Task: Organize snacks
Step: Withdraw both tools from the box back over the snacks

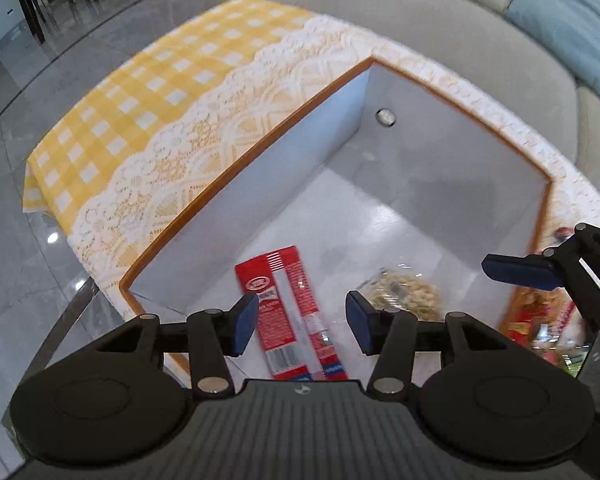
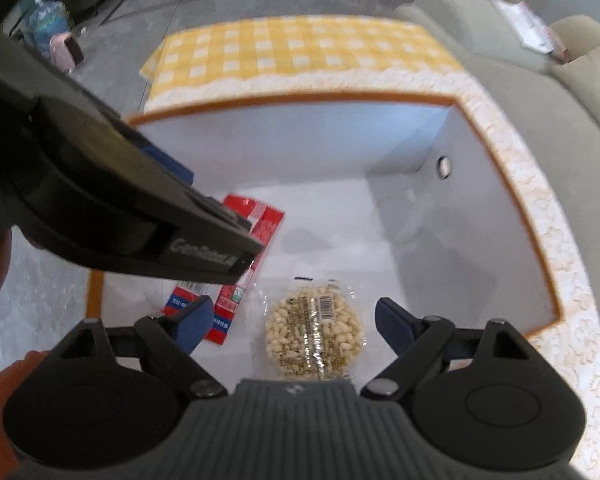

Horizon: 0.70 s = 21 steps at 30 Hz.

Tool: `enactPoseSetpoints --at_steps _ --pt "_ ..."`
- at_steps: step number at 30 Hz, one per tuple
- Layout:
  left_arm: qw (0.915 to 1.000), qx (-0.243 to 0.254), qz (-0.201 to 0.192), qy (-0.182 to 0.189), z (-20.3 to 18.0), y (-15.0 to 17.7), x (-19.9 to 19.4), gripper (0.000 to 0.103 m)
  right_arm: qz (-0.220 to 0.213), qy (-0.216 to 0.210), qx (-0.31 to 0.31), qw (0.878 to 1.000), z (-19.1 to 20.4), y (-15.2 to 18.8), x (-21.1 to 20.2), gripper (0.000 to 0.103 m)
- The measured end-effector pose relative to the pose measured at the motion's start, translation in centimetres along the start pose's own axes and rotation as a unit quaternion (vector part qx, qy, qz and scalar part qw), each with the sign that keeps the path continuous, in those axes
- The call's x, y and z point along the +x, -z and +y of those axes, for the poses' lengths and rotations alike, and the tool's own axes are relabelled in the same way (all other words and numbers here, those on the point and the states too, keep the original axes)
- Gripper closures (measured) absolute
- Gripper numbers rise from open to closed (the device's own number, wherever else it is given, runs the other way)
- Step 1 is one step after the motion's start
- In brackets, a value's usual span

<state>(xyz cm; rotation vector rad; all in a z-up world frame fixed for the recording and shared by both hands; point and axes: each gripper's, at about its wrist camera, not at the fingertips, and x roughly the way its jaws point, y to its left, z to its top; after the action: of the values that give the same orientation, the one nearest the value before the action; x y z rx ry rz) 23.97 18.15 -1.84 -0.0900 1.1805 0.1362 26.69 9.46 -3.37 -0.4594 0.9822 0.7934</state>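
Both claws hang spread and empty over the white box (image 1: pixel 260 168). Only the left wrist view shows a red-yellow packet (image 1: pixel 540 316) outside the box; only the right wrist view shows the whole rice cake (image 2: pixel 315 332) beside the red packet (image 2: pixel 260 224).

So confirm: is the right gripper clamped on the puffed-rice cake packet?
No, the right gripper stands open above the puffed-rice cake packet, its pads clear of it.

Box (image 1: pixel 260 184) far half free

glossy plastic snack wrappers (image 1: pixel 290 312), lace cloth (image 1: pixel 204 148)
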Motion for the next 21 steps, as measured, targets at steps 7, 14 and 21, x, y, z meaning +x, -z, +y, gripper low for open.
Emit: enactPoseSetpoints --at_steps 7,14,21 --pt "0.9964 0.026 -0.077 0.023 -3.1 2.7 -5.2 0.044 -0.081 0.052 0.040 0.995 -0.4 3.4 -7.2 0.018" --pt "0.9816 0.084 -0.160 0.060 -7.4 7.2 -9.5 0.040 -0.154 0.120 0.114 0.974 -1.4 10.8 -13.3 0.023" --pt "0.9661 0.177 -0.179 0.058 -12.1 11.6 -8.7 0.039 -0.189 0.162 0.225 0.942 -1.8 20.8 -15.7 0.025"
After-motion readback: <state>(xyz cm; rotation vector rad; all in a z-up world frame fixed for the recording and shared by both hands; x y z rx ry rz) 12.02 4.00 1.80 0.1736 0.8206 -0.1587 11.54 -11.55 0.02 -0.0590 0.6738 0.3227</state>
